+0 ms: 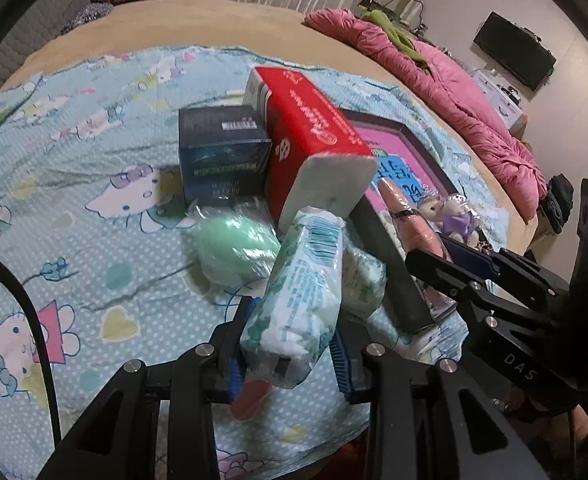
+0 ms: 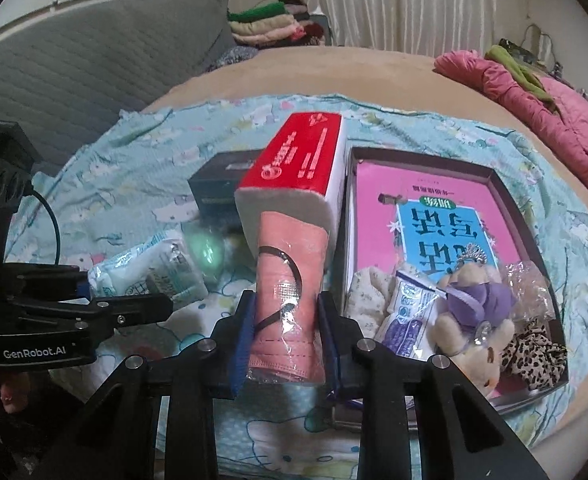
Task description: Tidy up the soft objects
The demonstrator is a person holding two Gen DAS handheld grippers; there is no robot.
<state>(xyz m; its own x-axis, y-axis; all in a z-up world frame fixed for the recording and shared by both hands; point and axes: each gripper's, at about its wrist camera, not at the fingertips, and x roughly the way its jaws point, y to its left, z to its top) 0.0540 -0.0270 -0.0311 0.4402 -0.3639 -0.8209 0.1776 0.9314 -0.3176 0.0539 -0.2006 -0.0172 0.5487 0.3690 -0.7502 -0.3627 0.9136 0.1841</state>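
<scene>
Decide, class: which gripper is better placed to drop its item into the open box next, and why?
Right. The right gripper holds the pink mask packet right beside the box, while the left gripper, holding the tissue pack, sits farther from it.

tan bed (image 1: 197, 28) below pale curtains (image 2: 406, 4), grey quilted headboard (image 2: 73, 80)

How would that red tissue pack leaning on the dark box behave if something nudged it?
The red tissue pack stands tilted against the dark box, so a nudge would probably topple it. Its white end looks like soft stacked paper, so it is likely light and squashy. The glossy wrapper may slip between fingers.
</scene>
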